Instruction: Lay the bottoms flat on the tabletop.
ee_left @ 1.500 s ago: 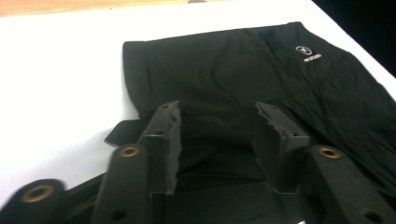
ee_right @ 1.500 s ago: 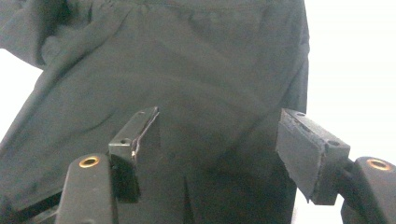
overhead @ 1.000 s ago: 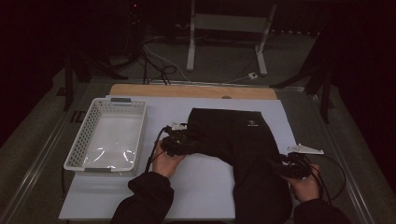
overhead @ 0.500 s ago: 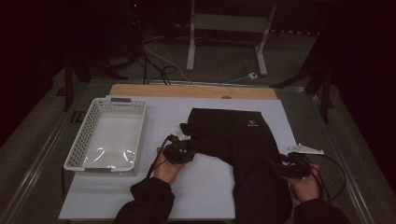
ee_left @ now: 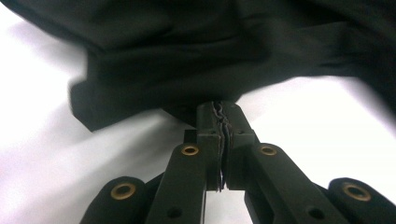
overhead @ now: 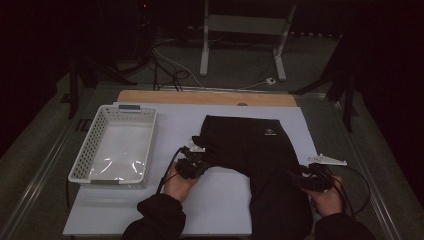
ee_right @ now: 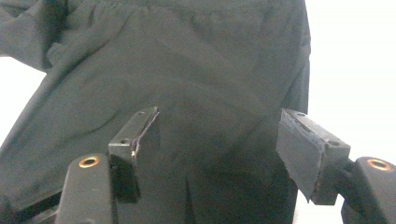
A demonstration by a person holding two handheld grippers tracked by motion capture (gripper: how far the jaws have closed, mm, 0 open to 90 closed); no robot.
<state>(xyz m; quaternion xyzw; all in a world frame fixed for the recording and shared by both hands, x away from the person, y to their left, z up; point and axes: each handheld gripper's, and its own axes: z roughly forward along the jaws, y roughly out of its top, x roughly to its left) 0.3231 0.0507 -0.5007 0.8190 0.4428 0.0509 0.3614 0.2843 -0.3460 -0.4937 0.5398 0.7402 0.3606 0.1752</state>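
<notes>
A black garment [overhead: 250, 150] with a small white logo lies spread on the white table cover [overhead: 220, 210], and its lower part runs off the near edge. My left gripper [overhead: 192, 162] is at the garment's left edge. In the left gripper view the jaws have just been closing and now meet, with my left gripper [ee_left: 220, 106] pinching the dark hem [ee_left: 140, 102] at the tips. My right gripper [overhead: 300, 179] rests over the garment's right side. In the right gripper view my right gripper [ee_right: 217, 135] stands open, jaws apart over the fabric [ee_right: 210, 70] without pressing it.
A white perforated basket [overhead: 82, 167] with clear plastic inside sits at the left of the cover. A small white flat piece [overhead: 327, 160] lies by the right edge. A wooden board [overhead: 200, 97] borders the far side. Cables and a stand base lie on the floor beyond.
My left gripper has shut at the garment's left edge and drawn slightly toward the person. The right hand and gripper have stayed in place.
</notes>
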